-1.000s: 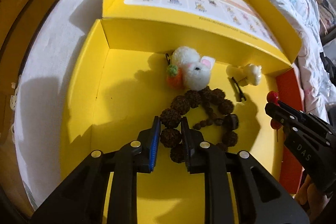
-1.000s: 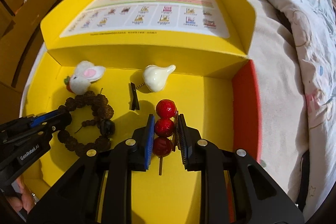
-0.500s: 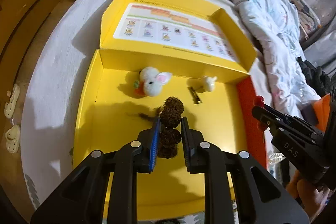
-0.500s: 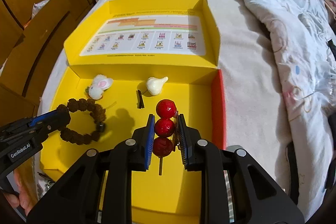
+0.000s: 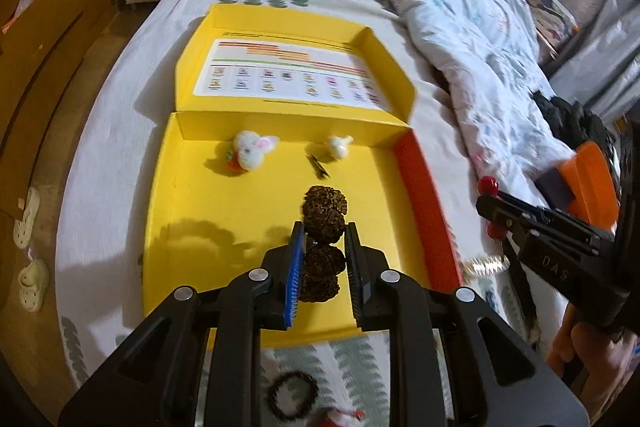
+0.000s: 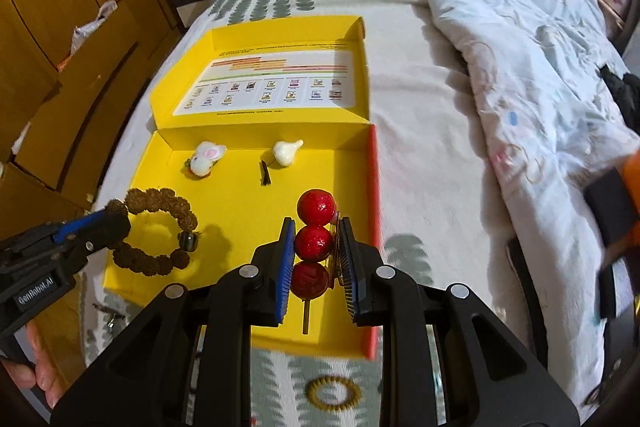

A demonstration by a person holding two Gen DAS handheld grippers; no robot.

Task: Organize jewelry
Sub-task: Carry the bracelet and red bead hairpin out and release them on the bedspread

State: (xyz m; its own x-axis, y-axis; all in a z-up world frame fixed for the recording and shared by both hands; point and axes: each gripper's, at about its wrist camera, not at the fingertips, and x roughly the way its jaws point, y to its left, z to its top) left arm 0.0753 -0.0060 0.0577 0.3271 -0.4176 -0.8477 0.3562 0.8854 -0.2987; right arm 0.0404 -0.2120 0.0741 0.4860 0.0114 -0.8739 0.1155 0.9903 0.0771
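Both pieces lifted clear of the yellow box

The bracelet is pinched by the left hand-held gripper, and the red hairpin by the right hand-held gripper. A second ago both lay on the box floor; now they are held above it, the box seen smaller and farther below. The rabbit clip and white clip are left ahead, by the back wall.
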